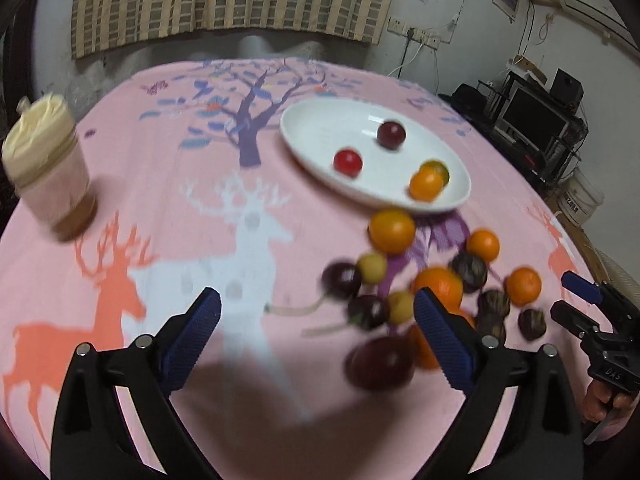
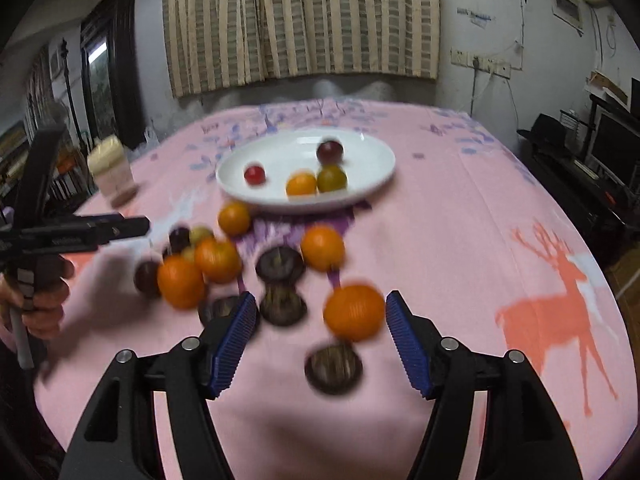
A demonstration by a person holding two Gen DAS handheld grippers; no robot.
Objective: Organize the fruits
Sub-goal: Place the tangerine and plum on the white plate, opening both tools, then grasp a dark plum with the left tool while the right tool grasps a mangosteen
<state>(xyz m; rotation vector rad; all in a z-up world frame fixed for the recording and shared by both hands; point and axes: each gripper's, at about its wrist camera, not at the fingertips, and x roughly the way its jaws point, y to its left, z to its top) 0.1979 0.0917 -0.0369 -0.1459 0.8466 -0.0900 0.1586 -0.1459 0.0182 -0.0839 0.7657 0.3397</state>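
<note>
A white oval plate (image 1: 320, 128) (image 2: 360, 152) holds a red tomato (image 1: 347, 162) (image 2: 255, 174), a dark plum (image 1: 391, 135) (image 2: 329, 151), an orange fruit (image 1: 426, 185) (image 2: 301, 185) and a greenish one (image 2: 331, 178). Loose oranges (image 1: 392, 231) (image 2: 353, 312), dark plums (image 1: 379, 362) and brown walnuts (image 2: 333, 367) lie in front of the plate. My left gripper (image 1: 316, 312) is open and empty, left of the pile. My right gripper (image 2: 321, 314) is open above the table, with an orange just inside its right finger, not gripped.
A jar with a cream lid (image 1: 48, 168) (image 2: 112, 172) stands at the table's left. The pink deer-print tablecloth (image 1: 200, 240) covers the table. Curtains hang behind; shelves with a monitor (image 1: 536, 120) stand to the right.
</note>
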